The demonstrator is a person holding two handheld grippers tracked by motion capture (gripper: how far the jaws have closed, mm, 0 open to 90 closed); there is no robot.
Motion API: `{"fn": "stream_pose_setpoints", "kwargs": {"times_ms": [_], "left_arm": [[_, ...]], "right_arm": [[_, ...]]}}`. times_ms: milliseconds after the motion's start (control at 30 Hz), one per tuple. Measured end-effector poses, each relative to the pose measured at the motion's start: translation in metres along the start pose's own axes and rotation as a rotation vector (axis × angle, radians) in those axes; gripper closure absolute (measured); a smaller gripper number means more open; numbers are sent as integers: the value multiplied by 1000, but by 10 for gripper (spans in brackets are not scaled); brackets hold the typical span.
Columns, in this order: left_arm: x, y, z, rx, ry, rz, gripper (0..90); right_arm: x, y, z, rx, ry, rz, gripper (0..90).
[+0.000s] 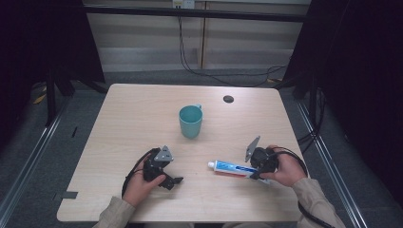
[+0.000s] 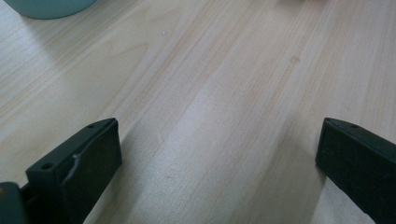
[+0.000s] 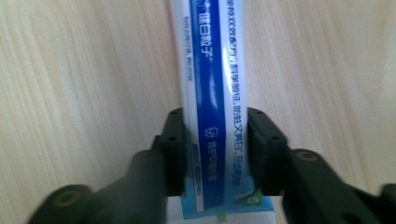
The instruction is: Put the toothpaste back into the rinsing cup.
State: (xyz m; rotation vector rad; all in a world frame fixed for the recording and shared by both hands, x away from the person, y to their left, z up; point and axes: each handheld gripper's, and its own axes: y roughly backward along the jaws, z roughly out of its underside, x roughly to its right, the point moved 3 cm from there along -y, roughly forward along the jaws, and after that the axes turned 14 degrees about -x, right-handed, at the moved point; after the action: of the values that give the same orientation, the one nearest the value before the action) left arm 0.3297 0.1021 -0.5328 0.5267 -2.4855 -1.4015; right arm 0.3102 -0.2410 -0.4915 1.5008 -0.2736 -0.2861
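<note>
A white and blue toothpaste tube (image 1: 233, 168) lies flat on the wooden table (image 1: 142, 114), cap end toward the table's middle. My right gripper (image 1: 259, 173) is shut on the tube's tail end. In the right gripper view both pads press the sides of the tube (image 3: 212, 93). My left gripper (image 1: 175, 181) rests at the front left, held by a hand. Its jaws stand wide apart over bare wood in the left gripper view, with nothing between them. A teal mug (image 1: 190, 121) stands upright at the table's centre; its base shows in the left gripper view's top left (image 2: 49, 7).
A small dark round hole (image 1: 228, 99) sits in the tabletop behind the mug. Black cables hang behind the table's far edge. Dark frames and curtains flank both sides. Sleeved forearms come in from the front edge.
</note>
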Motion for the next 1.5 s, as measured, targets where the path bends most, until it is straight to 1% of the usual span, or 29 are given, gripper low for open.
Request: {"fn": "stream_pose_setpoints", "kwargs": {"times_ms": [33,100,233,267,300,400,533,567,700,733,833,867,933,967,1000,1033,1067,1100,1133,1167,1200,1233,1267,1300,1367,1400,1433,1467,1500], "left_arm": [[0,0,0,1,2,0,0],[0,0,0,2,1,0,0],[0,0,0,-1,-3,0,0],[0,0,0,4,0,0,0],[0,0,0,5,2,0,0],[0,0,0,4,0,0,0],[0,0,0,2,-2,0,0],[0,0,0,2,-2,0,0],[0,0,0,1,-2,0,0],[0,0,0,1,-3,1,0],[-1,0,0,0,-4,4,0],[-1,0,0,-2,-8,3,0],[-1,1,0,-14,-7,11,0],[-1,2,-1,-24,-1,15,2],[-1,4,-2,-36,9,31,10],[-1,5,-3,-36,11,44,37],[-2,7,-3,-53,1,49,67],[-1,7,-4,-39,27,58,78],[-2,8,-4,-54,20,61,79],[-2,8,-5,-58,28,74,83],[-2,9,-6,-63,32,80,90],[-2,10,-8,-84,21,77,96],[-2,12,-9,-93,19,73,108],[-1,13,-12,-92,16,80,122],[0,17,-16,-97,11,92,146],[0,20,-19,-106,9,98,146],[1,22,-22,-107,3,103,149],[2,24,-24,-111,0,100,149],[2,26,-27,-127,-17,92,149]], "right_arm": [[0,0,0,0,0,0,687],[0,4,1,15,-1,-2,734],[-1,5,1,24,-3,8,746],[-2,6,1,17,-16,2,747],[-2,6,1,36,-12,13,750],[-2,8,2,43,-12,29,752],[-4,16,0,80,-14,52,753],[-4,19,0,84,-13,47,753],[-5,25,-3,80,2,69,753],[-6,26,-4,83,-5,64,753],[-6,29,-6,86,9,64,752],[-6,30,-7,84,2,67,752],[-4,32,-8,77,5,66,752],[-5,33,-9,70,-7,71,752],[-4,34,-10,70,1,70,752],[-4,34,-12,71,1,73,752],[-3,35,-13,73,7,67,753],[-3,35,-14,73,13,71,752],[-4,36,-15,73,10,75,752],[-4,36,-17,71,9,70,752],[-3,37,-19,68,23,77,752],[-4,37,-20,67,12,71,752],[-4,37,-22,66,16,70,752],[-4,38,-23,59,8,72,752],[-3,40,-25,61,21,80,752],[-4,41,-26,60,10,72,752],[-4,42,-27,67,27,71,752],[-5,44,-29,71,28,71,752],[-5,44,-30,69,30,72,752]]}}
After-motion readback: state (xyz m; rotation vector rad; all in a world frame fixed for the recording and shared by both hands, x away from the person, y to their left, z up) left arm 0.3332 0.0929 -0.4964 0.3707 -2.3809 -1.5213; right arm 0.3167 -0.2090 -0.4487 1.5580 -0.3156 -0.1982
